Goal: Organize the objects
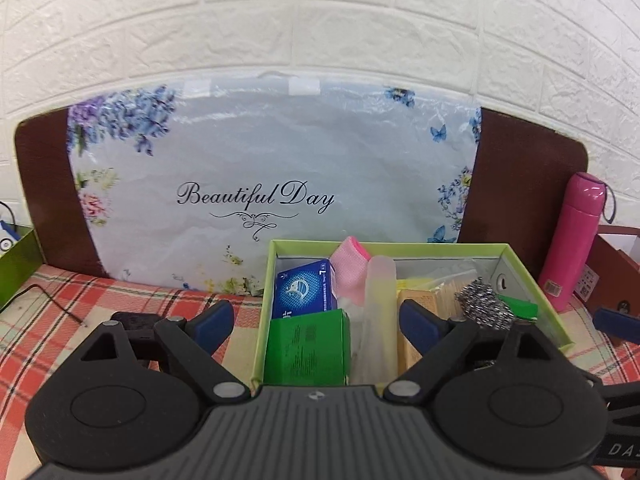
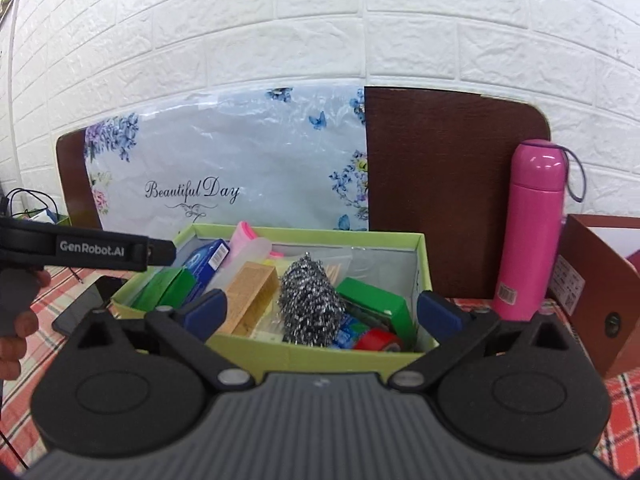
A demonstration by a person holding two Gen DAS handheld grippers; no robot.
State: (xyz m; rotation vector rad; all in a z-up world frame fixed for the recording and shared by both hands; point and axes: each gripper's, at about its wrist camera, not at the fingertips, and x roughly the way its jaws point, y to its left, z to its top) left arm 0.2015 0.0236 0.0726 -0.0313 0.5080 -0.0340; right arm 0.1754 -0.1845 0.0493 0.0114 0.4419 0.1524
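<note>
I'm looking straight at the light-green cardboard box (image 2: 344, 354), sitting on the red-and-cream plaid tablecloth (image 1: 132, 300) and packed full: a silvery steel-wool scourer (image 2: 310, 300) near the middle, a tan printed carton (image 2: 252, 294) leaning just left of it, a blue carton with a white emblem (image 1: 306, 294) toward the back left, a green carton (image 1: 306, 346) in front of that, a pink mesh cloth (image 1: 351, 270) poking up at the back, and a red tape roll (image 2: 378, 340) half buried at the front right corner. Something clear and plastic lies behind the scourer; I can't make out what. My left gripper (image 1: 316, 322) hangs over the box's left half, fingers spread, nothing between them. My right gripper (image 2: 322, 310) sits at the box's near wall, likewise spread wide and empty. Right of the box a pink insulated bottle (image 2: 534, 228) stands upright, with a brown cardboard box (image 2: 592, 280) beside it, cut off by the frame. Behind everything leans a floral plastic bag reading "Beautiful Day" (image 1: 276, 168) against a dark brown board (image 2: 452, 184).
</note>
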